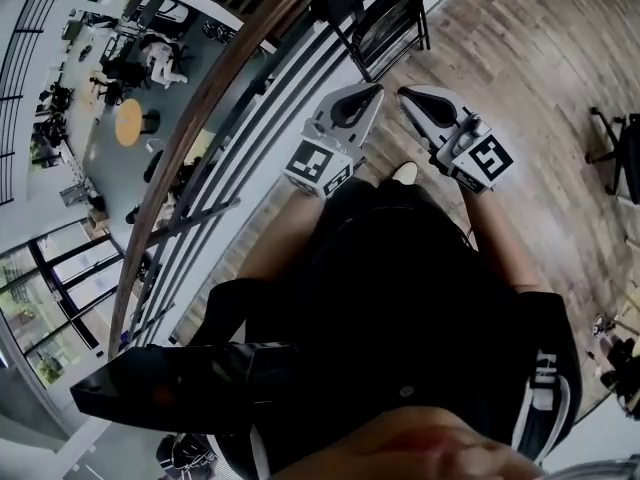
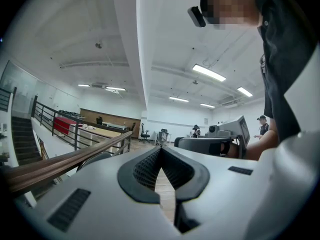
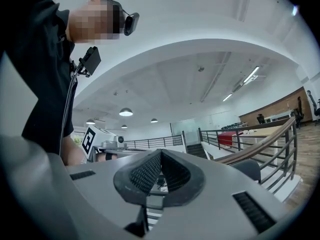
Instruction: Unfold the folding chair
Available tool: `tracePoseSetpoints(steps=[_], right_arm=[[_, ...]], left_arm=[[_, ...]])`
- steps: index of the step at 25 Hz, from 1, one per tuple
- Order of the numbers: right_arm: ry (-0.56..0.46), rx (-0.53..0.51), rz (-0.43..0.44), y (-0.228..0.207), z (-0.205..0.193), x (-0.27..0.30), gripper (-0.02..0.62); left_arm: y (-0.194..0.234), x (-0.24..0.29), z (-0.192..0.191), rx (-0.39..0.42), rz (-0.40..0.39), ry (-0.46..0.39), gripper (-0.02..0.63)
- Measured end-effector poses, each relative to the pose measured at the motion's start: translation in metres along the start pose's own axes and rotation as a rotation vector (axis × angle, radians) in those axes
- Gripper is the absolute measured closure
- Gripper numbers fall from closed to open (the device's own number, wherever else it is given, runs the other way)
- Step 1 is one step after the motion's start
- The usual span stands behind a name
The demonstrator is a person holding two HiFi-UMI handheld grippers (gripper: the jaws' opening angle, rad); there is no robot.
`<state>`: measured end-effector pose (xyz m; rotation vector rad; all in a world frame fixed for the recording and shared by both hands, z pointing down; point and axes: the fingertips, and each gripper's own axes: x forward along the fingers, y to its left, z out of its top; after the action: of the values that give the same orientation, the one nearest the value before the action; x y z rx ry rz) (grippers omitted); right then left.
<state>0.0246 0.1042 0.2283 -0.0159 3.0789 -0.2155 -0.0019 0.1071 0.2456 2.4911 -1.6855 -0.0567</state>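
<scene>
The black folding chair (image 1: pixel 385 13) stands against the railing at the top of the head view, ahead of both grippers and apart from them. My left gripper (image 1: pixel 376 90) and right gripper (image 1: pixel 404 95) are held side by side in front of the person's body, tips close together and pointing toward the chair. Both are shut with nothing between the pads. In the left gripper view the ribbed pads (image 2: pixel 150 165) meet at a point. The right gripper view shows its pads (image 3: pixel 150 170) pressed together the same way. A dark curved edge (image 2: pixel 95 159) by the handrail may be the chair's back.
A wooden handrail (image 1: pixel 215 98) on black bars runs diagonally at the left, with a lower floor beyond it. The floor (image 1: pixel 520 58) is wood plank. A black office chair (image 1: pixel 622 153) stands at the right edge. The person's shoe (image 1: pixel 404 172) shows below the grippers.
</scene>
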Motion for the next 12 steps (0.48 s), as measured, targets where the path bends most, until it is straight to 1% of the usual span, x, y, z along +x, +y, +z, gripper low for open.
tracePoseSetpoints(steps=[3,6,12], right_arm=[[-0.003,-0.005,0.025,-0.019,0.002,-0.001,0.588],[-0.014,0.004,0.027,-0.037,0.004,0.001,0.588],[0.003,0.015,0.020,-0.071,-0.002,0.019,0.588]], left_arm=[[0.008,0.016,-0.001,-0.003,0.037,0.006,0.603],[0.020,0.028,-0.004,-0.010,0.058,0.021,0.603],[0.057,0.052,-0.005,-0.012,0.076,0.015,0.603]])
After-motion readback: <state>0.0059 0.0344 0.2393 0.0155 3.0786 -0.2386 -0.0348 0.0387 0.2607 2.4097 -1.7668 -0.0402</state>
